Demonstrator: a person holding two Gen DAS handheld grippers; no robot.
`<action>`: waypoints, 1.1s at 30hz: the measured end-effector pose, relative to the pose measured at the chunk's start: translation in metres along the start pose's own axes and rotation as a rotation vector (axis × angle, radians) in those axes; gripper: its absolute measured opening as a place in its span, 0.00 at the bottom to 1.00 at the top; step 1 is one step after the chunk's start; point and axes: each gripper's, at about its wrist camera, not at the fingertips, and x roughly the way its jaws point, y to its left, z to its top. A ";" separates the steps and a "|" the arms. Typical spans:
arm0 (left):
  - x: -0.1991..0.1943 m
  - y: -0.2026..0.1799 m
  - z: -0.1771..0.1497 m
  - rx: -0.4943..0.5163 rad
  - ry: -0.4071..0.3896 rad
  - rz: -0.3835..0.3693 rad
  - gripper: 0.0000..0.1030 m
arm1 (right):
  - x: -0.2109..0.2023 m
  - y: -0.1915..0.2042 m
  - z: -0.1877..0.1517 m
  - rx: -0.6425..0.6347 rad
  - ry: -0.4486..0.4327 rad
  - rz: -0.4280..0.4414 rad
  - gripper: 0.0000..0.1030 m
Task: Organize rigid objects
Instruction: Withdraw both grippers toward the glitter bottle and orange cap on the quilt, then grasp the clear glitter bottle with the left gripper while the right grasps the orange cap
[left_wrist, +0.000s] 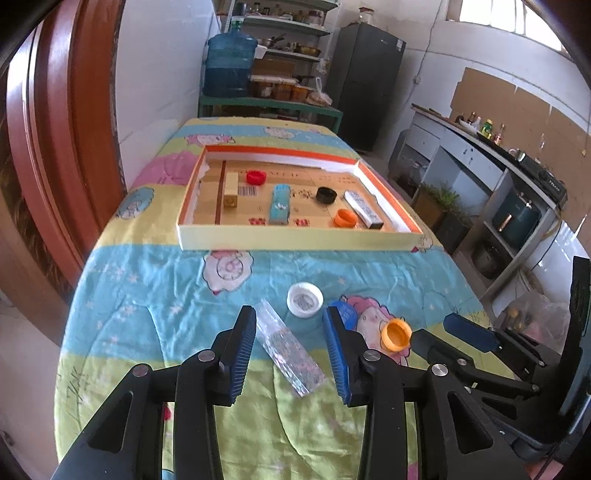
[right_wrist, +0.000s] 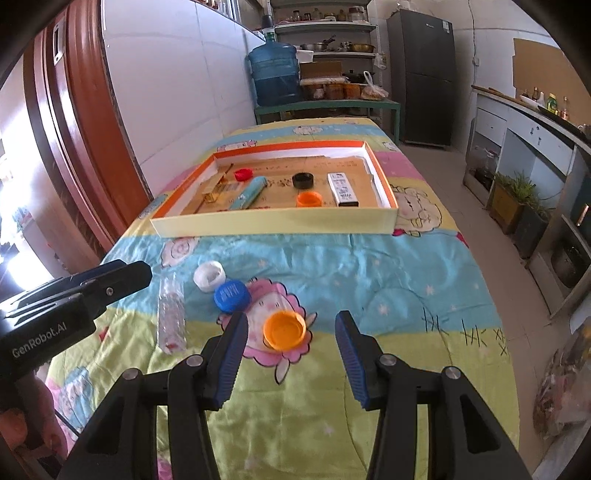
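A clear plastic block (left_wrist: 284, 347) lies slantwise on the cartoon bedsheet, between the fingers of my left gripper (left_wrist: 289, 317), which is open with gaps on both sides. Just beyond it rest a white cap (left_wrist: 304, 299) and a blue cap (left_wrist: 345, 312), the latter partly hidden by a finger. An orange cap (right_wrist: 284, 330) sits open side up between the fingers of my right gripper (right_wrist: 291, 321), also open and not touching it. The left gripper (right_wrist: 122, 275) shows at the left of the right wrist view, above the clear block (right_wrist: 170, 314).
A shallow orange-rimmed cardboard tray (right_wrist: 273, 223) lies farther back on the table. It holds a wooden block (left_wrist: 231, 190), red cap (left_wrist: 256, 177), light blue box (left_wrist: 279, 205), black cap (left_wrist: 325, 195), orange cap (left_wrist: 345, 218) and white box (left_wrist: 364, 208). A wooden door frame stands at the left.
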 end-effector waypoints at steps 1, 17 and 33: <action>0.003 -0.002 -0.002 0.005 0.011 0.000 0.38 | 0.002 0.001 -0.001 -0.002 0.004 0.000 0.48; 0.038 -0.005 -0.009 -0.002 0.080 0.051 0.38 | 0.025 -0.002 -0.009 0.002 0.051 0.009 0.48; 0.051 -0.002 -0.015 0.007 0.101 0.052 0.38 | 0.039 0.003 -0.004 -0.006 0.062 0.009 0.48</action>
